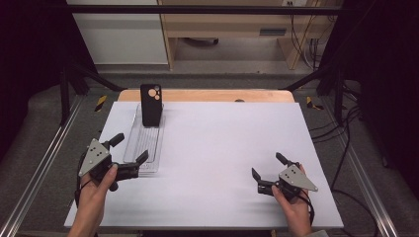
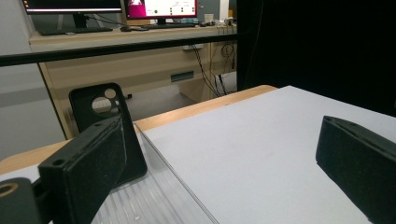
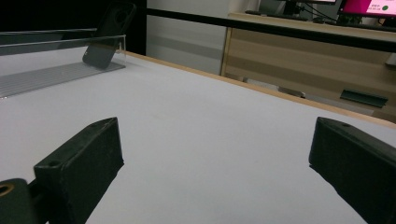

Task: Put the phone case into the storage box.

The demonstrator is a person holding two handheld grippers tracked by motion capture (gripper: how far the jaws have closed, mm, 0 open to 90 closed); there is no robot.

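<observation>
High view: ribbed clear tray (image 1: 146, 143), black phone case (image 1: 151, 104)

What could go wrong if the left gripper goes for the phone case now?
1. The phone case stands propped at the far end of the clear tray, so a nudge could likely tip it over.
2. The left gripper, jaws open, sits right at the tray's near end; moving forward it may shove the light tray across the white table.
3. The right gripper is far away, too distant to steady anything.

We hold our left gripper (image 1: 127, 149) at the near left, jaws spread wide. Our right gripper (image 1: 269, 167) sits low at the near right, jaws likewise apart.
</observation>
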